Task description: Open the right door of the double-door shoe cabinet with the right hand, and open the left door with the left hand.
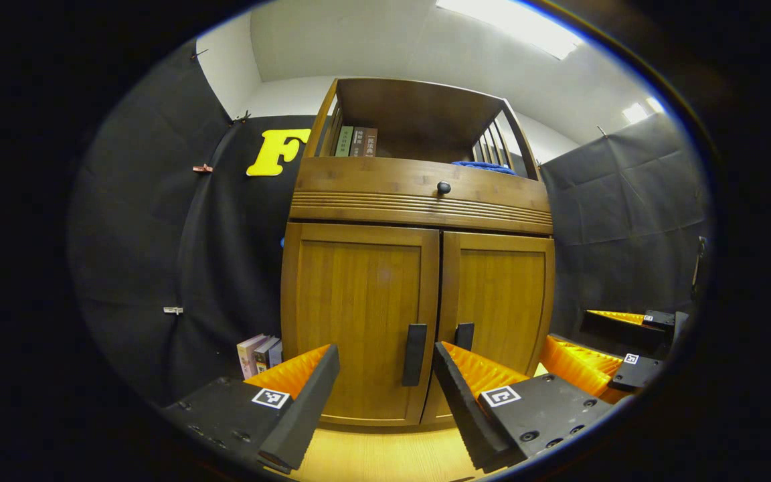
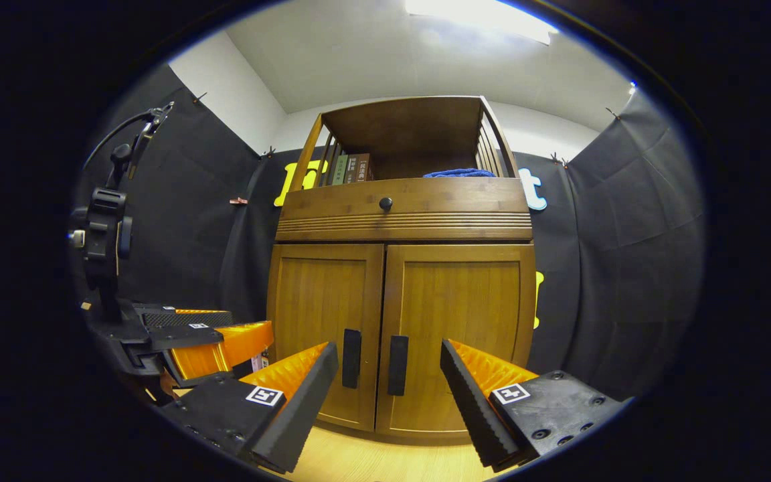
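The wooden shoe cabinet stands straight ahead with both doors shut. In the left gripper view, the left door has a dark vertical handle, and the right door has its own handle. My left gripper is open a short way in front of the left door, its handle showing between the fingers. In the right gripper view, my right gripper is open before the right door, with both handles in the gap. Neither gripper touches the cabinet.
A drawer with a round knob sits above the doors. The open shelf holds books and a blue cloth. More books stand on the wooden floor left of the cabinet. Black cloth walls close in on both sides.
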Demonstrator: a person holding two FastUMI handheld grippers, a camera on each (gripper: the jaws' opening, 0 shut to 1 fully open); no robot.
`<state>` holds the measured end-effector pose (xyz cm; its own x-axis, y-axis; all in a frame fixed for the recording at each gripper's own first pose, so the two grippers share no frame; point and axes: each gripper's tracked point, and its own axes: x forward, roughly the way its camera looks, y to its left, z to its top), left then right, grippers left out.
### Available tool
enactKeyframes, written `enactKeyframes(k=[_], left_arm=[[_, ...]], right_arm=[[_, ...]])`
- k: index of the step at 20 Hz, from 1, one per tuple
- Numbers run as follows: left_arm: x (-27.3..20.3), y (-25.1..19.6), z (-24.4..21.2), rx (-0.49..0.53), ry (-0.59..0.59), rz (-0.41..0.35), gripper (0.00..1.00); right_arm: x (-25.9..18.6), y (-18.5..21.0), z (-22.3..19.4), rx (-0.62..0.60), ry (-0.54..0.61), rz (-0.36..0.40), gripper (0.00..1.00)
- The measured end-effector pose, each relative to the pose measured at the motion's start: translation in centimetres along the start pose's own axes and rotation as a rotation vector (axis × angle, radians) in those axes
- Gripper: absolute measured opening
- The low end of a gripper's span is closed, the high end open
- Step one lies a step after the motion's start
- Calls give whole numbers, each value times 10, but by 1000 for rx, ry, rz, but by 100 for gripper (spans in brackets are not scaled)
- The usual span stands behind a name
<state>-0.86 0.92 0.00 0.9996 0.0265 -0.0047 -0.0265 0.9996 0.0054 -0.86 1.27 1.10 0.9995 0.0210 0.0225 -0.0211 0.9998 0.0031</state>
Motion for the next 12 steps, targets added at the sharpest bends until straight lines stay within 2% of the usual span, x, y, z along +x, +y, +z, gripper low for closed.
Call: enactKeyframes(k=[12], left_arm=[[-3,9,3,-1,-13,8,88]], right_arm=[[17,3,-8,-4,12,-9,97]])
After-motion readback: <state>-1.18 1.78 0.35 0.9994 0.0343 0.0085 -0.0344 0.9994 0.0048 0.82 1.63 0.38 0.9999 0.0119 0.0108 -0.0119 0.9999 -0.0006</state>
